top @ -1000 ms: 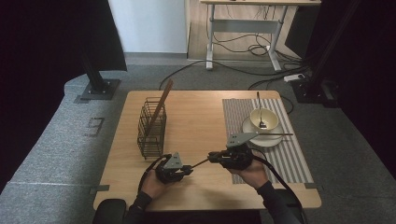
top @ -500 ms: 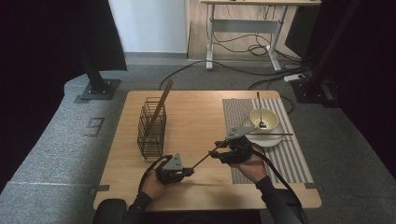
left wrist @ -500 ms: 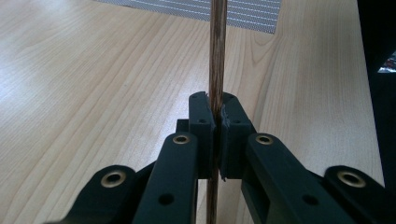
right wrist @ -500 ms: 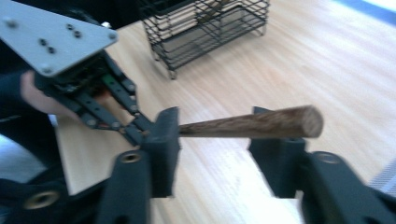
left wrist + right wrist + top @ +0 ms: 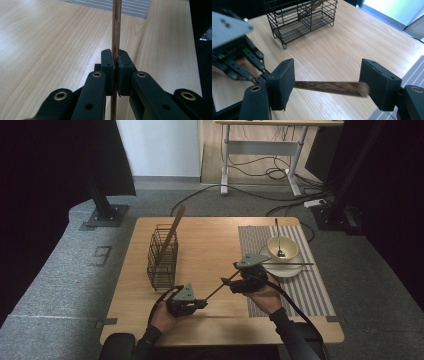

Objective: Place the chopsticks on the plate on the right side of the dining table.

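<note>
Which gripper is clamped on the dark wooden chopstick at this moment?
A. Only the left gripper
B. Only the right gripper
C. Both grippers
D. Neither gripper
A. In the left gripper view the left gripper is pressed shut on the chopstick, while in the right gripper view the right gripper has its jaws standing wide apart, having just been opening, with the chopstick lying loose between them.
</note>
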